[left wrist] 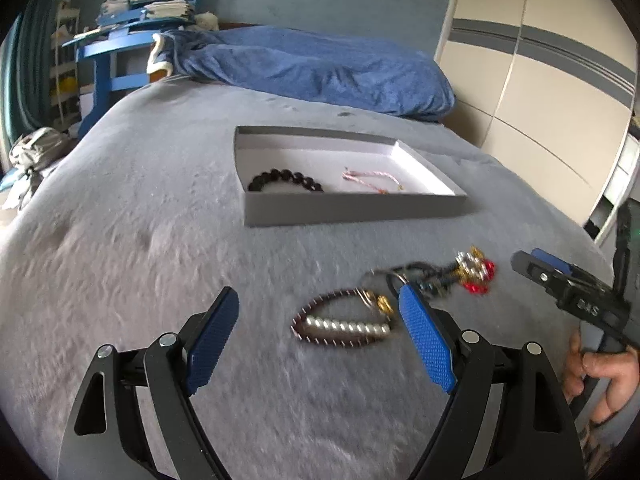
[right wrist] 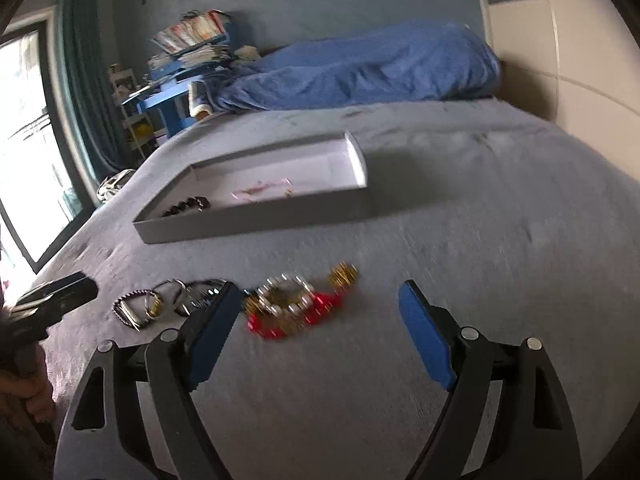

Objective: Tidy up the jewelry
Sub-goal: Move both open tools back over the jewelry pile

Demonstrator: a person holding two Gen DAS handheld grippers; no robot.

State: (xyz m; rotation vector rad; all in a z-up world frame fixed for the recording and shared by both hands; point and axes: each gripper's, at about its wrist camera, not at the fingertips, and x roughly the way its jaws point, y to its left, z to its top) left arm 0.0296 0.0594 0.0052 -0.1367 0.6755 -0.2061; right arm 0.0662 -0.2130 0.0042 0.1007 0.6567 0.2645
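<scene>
Grey plush bedcover [left wrist: 140,240] under everything, soft enough to let small pieces sink in. Left wrist view: left gripper [left wrist: 316,324] spread wide, nothing between the blue pads [left wrist: 210,350], aimed down at a brown-corded bracelet with a row of silver beads [left wrist: 344,326] lying just ahead. Just right of it, a tangle of dark rings and cord [left wrist: 416,278], then a red, gold and silver beaded cluster [left wrist: 476,272]. Further off, a shallow grey box [left wrist: 360,210], already holding a black bead bracelet [left wrist: 286,181] on the left and a pink cord bracelet [left wrist: 372,179] to the right. At far right, the right gripper [left wrist: 532,264], gripped by a hand [left wrist: 600,376].

Right wrist view: right gripper [right wrist: 320,320] also wide open and empty, with the red cluster [right wrist: 296,308] lying between and just beyond its fingers. Left of that, the ring tangle [right wrist: 200,292] and the silver-bead bracelet [right wrist: 136,310]; left gripper [right wrist: 56,296] at the edge. Box [right wrist: 256,220] beyond.

Likely light, limp, prone to snag or slip; best pinched across the bead row or the thick middle of the cluster, low against the fabric.
</scene>
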